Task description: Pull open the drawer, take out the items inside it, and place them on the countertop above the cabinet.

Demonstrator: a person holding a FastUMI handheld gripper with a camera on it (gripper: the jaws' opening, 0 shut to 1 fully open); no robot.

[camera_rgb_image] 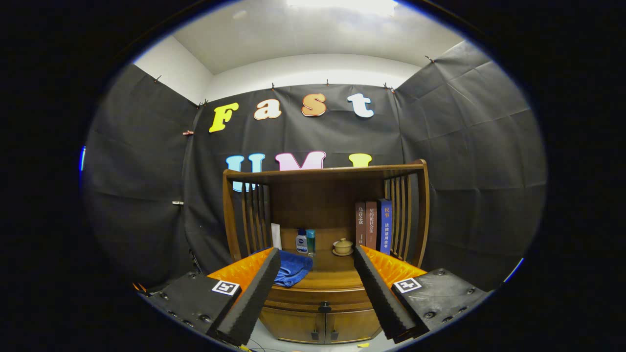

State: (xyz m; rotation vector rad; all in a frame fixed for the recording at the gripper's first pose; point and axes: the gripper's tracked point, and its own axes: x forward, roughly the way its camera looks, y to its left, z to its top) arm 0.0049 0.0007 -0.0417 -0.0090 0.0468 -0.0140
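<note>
In the gripper view we face a wooden cabinet [323, 293] standing against the booth wall. Our gripper [317, 256] hangs in front of it with its fingers [254, 288] spread wide apart and nothing between them. Framed between the fingers is the drawer [318, 296], shut flush with the cabinet front, and its small dark knob [324, 307] sits just below, at the middle of the front. Beneath that are two little cabinet doors [320, 326] with their own dark pulls.

Above the drawer lies the surface [337, 274], already partly taken: a blue cloth [293, 269] beside the left finger, a pair of small bottles [305, 241] and a small lidded pot [343, 246] further back, and three upright books [373, 226] against the right slats.

We judge the step in hand to be reaching for the drawer, still well apart from it. To do it well we should lower and centre the gripper so the knob falls evenly between the fingers, close on it squarely, then pull straight back, without twisting. What the drawer holds is hidden. The bare patch of surface at the middle looks the best landing spot.
</note>
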